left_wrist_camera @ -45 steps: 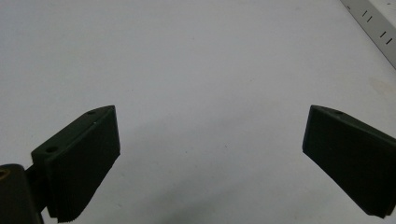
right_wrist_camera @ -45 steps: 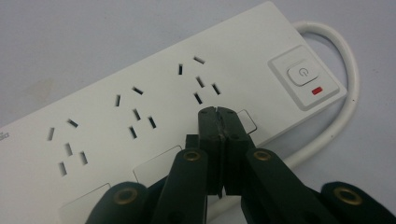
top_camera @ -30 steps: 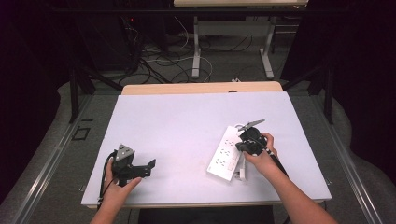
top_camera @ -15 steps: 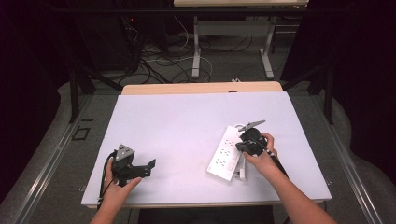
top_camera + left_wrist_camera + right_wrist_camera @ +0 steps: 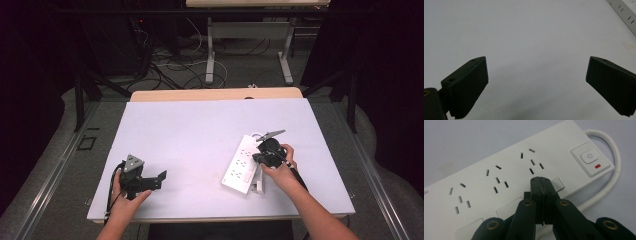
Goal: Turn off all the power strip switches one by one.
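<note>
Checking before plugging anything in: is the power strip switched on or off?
Cannot tell. The power strip lies flat, its switch beside a small red mark, but nothing shows the button's position or a lit lamp.

One table (image 5: 200, 130) carries one white power strip (image 5: 241, 164), and two grippers are over it, the left gripper (image 5: 161, 178) with its two jaws spread wide and the right gripper (image 5: 258, 159) with its two jaws pressed together. In the right gripper view the power strip (image 5: 506, 177) shows three socket groups along its top, one power button (image 5: 589, 157) with one red light (image 5: 597, 166) just beside it, three blank covers along its near edge, and one white cord (image 5: 614, 177). Two hands come in from the bottom of the high view, one on each gripper.
</note>
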### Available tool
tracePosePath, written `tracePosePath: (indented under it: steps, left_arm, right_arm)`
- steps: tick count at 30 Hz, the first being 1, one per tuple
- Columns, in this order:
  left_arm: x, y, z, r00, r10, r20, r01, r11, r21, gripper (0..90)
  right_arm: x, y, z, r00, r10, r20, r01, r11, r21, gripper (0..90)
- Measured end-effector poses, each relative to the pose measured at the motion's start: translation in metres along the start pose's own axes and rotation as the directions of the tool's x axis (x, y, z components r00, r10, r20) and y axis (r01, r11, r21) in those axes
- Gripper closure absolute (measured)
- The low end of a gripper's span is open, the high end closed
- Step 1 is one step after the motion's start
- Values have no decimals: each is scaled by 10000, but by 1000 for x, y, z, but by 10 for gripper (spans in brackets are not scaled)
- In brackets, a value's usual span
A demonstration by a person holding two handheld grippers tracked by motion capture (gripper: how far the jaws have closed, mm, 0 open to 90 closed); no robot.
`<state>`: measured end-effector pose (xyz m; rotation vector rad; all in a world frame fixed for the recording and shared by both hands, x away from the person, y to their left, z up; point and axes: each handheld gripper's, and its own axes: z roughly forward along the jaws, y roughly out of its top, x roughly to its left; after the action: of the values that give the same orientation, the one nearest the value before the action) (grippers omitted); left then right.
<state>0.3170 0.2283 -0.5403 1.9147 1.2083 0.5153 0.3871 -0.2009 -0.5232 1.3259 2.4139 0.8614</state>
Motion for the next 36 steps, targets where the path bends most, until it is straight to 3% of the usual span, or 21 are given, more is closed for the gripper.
tracePosePath:
  steps: [16,36]
  left_arm:
    - [0,0,0,10000,-43,19,43,10000,3,42]
    - [0,0,0,10000,45,-25,-45,10000,2,43]
  right_arm:
    - [6,1,-1,9998,-10,-189,6,9998,-174,900]
    - [19,-5,-9,9966,-659,-488,651,9977,-177,900]
